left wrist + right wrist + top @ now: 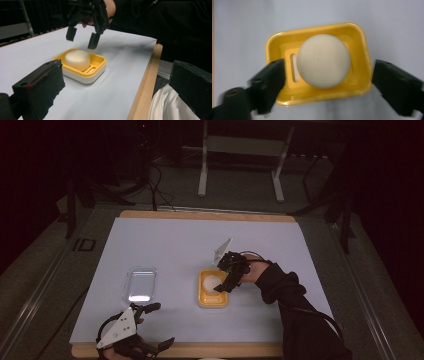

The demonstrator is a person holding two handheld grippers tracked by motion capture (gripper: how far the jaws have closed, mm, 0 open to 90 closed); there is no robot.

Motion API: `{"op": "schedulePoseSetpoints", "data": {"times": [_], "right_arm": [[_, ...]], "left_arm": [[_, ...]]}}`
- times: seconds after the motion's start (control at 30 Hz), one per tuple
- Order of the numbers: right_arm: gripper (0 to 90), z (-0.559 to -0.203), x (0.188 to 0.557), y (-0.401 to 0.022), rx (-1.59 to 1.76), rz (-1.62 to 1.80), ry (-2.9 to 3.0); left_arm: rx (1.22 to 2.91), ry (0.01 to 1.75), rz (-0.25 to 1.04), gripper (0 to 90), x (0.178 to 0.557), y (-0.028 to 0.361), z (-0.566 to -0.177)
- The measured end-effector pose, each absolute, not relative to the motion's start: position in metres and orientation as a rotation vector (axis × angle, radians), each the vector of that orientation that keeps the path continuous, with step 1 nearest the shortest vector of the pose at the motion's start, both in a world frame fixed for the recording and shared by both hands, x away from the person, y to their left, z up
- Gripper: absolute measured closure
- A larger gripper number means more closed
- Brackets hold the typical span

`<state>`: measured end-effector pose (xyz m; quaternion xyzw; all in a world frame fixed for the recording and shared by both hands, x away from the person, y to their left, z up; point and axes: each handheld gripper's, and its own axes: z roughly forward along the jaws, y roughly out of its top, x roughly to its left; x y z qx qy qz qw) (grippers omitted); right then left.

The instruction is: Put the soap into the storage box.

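Hovering above the yellow dish [212, 295], my right gripper [226, 279] spreads its fingers [265, 82] wide apart, one on each side of the pale round soap [323, 61] lying in that dish. My left gripper [152, 325] (nearer the counter [165, 245] edge than the dish) also gapes, empty. Left of the dish sits what looks like a clear lid [140, 284].
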<state>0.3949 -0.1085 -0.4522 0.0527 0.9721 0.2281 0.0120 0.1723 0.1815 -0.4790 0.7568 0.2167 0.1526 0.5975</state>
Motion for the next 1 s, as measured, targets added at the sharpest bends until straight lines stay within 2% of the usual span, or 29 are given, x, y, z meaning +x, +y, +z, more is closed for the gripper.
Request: {"op": "schedulePoseSetpoints", "data": {"times": [0.6,1.0], "right_arm": [[11.2,-0.427,0.39,-0.148,0.44,0.822,2.851],[11.4,-0.423,0.379,-0.175,0.564,0.811,2.758]], "left_arm": [[1.757,0.504,0.355,0.1,0.172,0.181,-0.479],[1.757,0.503,0.354,0.1,0.172,0.181,-0.479]]}}
